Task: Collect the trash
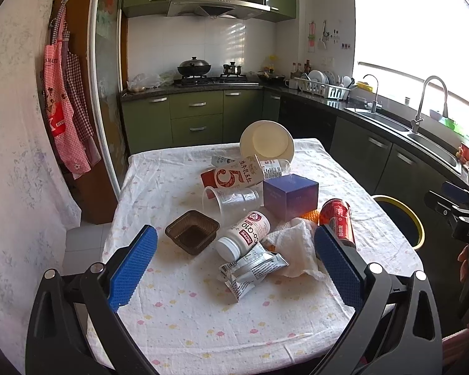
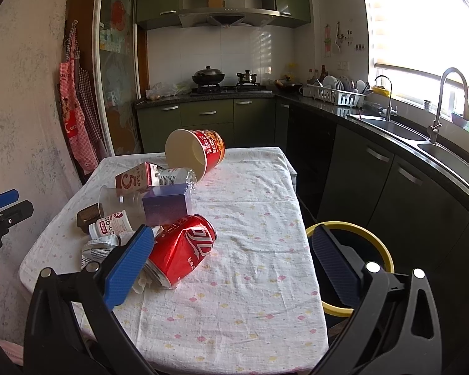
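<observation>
Trash lies in a pile on the cloth-covered table [image 1: 184,318]: a red cola can [image 2: 184,247] on its side, a white pill bottle [image 1: 244,234], a silver wrapper [image 1: 250,268], a crumpled tissue [image 1: 297,247], a brown plastic tray [image 1: 192,231], a clear cup [image 1: 231,200], a purple box [image 1: 290,197], a milk carton [image 1: 231,175] and a tipped noodle bowl [image 2: 197,151]. My left gripper [image 1: 234,259] is open, held above the wrapper and bottle. My right gripper [image 2: 231,259] is open and empty, with the can just inside its left finger. A yellow-rimmed bin [image 2: 378,243] stands right of the table.
Kitchen counters with a sink [image 2: 390,125], a dish rack [image 2: 334,95] and a stove [image 2: 228,87] run along the back and right. Aprons [image 1: 65,106] hang on the left wall. The right gripper also shows at the right edge of the left wrist view [image 1: 459,215].
</observation>
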The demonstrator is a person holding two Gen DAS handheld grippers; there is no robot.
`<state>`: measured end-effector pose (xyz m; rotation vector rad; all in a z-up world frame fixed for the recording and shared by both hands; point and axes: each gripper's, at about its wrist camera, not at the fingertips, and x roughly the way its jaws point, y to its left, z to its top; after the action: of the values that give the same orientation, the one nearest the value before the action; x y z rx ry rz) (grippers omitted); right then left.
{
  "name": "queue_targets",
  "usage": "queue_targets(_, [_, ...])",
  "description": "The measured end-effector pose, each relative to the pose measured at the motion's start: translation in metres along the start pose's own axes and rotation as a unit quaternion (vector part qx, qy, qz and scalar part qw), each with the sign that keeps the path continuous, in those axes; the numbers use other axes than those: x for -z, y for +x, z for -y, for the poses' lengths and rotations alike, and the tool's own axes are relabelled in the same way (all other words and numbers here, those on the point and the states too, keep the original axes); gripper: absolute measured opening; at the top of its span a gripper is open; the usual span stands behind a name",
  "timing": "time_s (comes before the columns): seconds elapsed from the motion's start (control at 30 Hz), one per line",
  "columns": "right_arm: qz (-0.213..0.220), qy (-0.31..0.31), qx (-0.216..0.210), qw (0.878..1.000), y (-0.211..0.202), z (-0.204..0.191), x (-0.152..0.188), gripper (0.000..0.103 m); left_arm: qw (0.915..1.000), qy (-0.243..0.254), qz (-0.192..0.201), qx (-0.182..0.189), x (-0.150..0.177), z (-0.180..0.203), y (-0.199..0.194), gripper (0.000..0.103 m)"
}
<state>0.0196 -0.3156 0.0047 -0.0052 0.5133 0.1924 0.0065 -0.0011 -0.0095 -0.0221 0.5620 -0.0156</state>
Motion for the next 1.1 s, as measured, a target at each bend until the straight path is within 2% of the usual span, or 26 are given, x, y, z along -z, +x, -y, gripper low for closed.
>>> queue_targets(0.87, [-0.004, 0.000, 0.000, 1.000, 0.002, 0.001, -0.002, 0.097, 1.0000, 0.002, -0.006, 0.001, 0.004, 0.002, 0.004, 0.099])
queue_targets(1.1, [-0.011, -0.006, 0.008, 1.000, 0.014, 0.001, -0.003, 0.097, 0.9999, 0.001, -0.013, 0.005, -0.002, -0.001, 0.014, 0.099])
